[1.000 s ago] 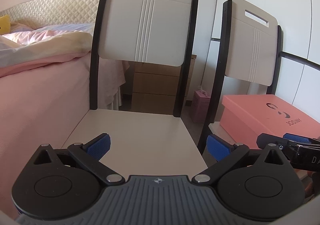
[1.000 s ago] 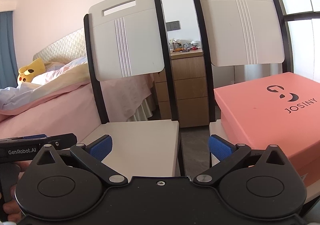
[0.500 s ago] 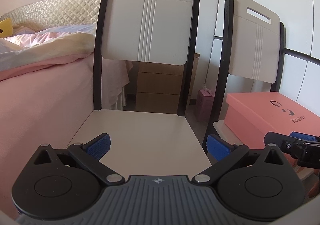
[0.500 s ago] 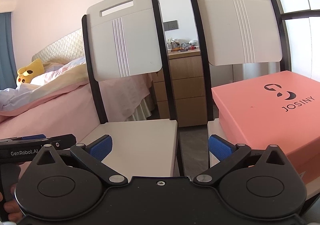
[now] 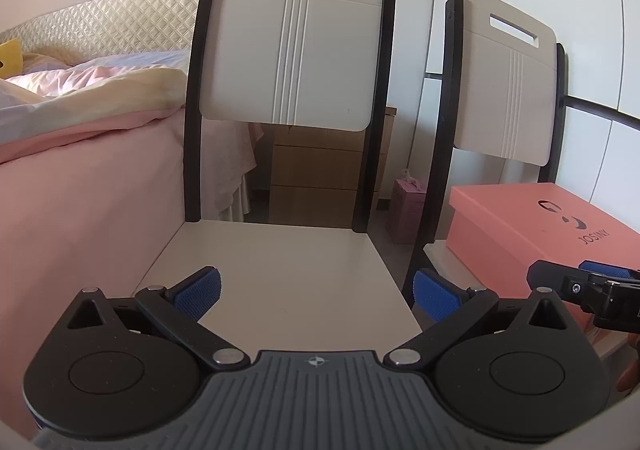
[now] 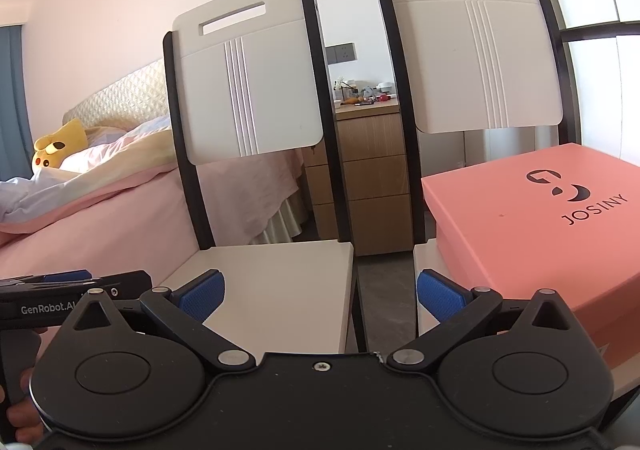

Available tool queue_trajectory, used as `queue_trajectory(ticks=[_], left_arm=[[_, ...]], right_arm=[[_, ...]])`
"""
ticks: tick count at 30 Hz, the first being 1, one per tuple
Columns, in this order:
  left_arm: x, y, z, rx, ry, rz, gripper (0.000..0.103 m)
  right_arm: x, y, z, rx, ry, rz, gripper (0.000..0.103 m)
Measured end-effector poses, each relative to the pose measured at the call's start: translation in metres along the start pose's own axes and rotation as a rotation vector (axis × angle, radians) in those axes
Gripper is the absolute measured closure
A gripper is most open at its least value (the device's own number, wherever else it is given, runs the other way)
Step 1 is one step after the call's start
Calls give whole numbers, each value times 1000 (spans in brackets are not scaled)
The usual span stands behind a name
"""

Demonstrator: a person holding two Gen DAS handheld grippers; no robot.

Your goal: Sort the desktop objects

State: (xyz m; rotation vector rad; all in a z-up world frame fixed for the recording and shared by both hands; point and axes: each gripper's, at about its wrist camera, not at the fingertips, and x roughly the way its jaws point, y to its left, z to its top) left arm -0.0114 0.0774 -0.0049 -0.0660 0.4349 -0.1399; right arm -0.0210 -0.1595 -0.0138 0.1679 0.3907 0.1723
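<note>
A closed pink JOSINY box (image 5: 532, 226) (image 6: 532, 218) rests on the seat of the right-hand chair (image 6: 424, 262). The left-hand chair (image 5: 280, 274) (image 6: 272, 270) has a bare white seat. My left gripper (image 5: 316, 292) hovers open over the front of that bare seat, nothing between its blue pads. My right gripper (image 6: 318, 294) is open too, straddling the gap between the two chairs, its right pad near the box's front corner. Each gripper shows at the edge of the other's view.
A bed with pink bedding (image 5: 60, 170) runs along the left, with a yellow plush toy (image 6: 60, 146) near the headboard. A wooden drawer cabinet (image 6: 372, 178) with small items on top stands behind the chairs. A small pink bag (image 5: 408, 210) sits on the floor.
Both views have drifted slightly: the left view has turned a little, shifting the chairs and box rightward. The right gripper has edged closer to the pink box. Both stay open.
</note>
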Motion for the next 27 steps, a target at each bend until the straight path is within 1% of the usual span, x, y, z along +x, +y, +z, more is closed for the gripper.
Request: queue_trajectory(ticks=[27], left_arm=[[-2,3,0,-2,-17,-4,0]], right_arm=[[3,-2,1,5,-1,2,1]])
